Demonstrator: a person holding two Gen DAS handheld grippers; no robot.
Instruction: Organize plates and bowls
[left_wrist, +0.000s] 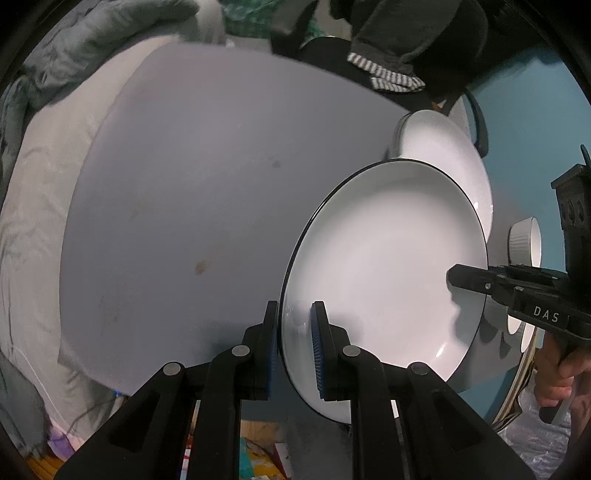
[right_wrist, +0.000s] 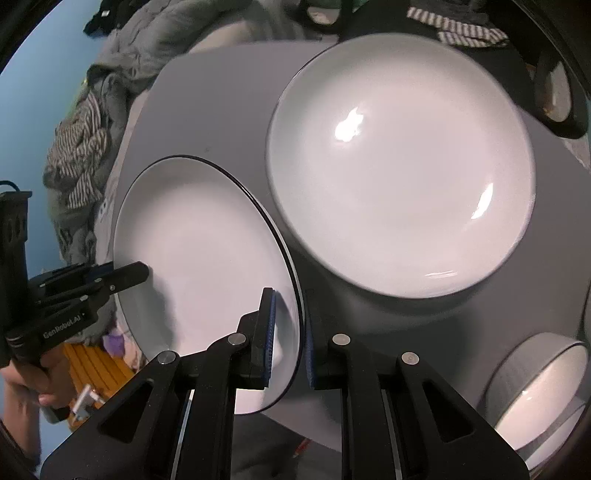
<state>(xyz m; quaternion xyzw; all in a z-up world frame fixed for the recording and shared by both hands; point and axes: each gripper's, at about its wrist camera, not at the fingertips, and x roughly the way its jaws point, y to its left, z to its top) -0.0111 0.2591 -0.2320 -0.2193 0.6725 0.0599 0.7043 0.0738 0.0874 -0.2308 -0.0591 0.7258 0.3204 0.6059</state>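
Observation:
A white plate with a thin black rim hangs tilted above the grey table, gripped at two opposite edges. My left gripper is shut on its near left rim, one blue pad on each face. My right gripper reaches onto the plate's right edge. In the right wrist view the same plate has my right gripper shut on its rim, and the left gripper pinches the far side. A larger white plate lies on the table behind it.
A ribbed white bowl sits at the table's right corner, with a black-rimmed dish at the back. Crumpled clothes and bedding surround the table. A hand grips the right gripper's handle.

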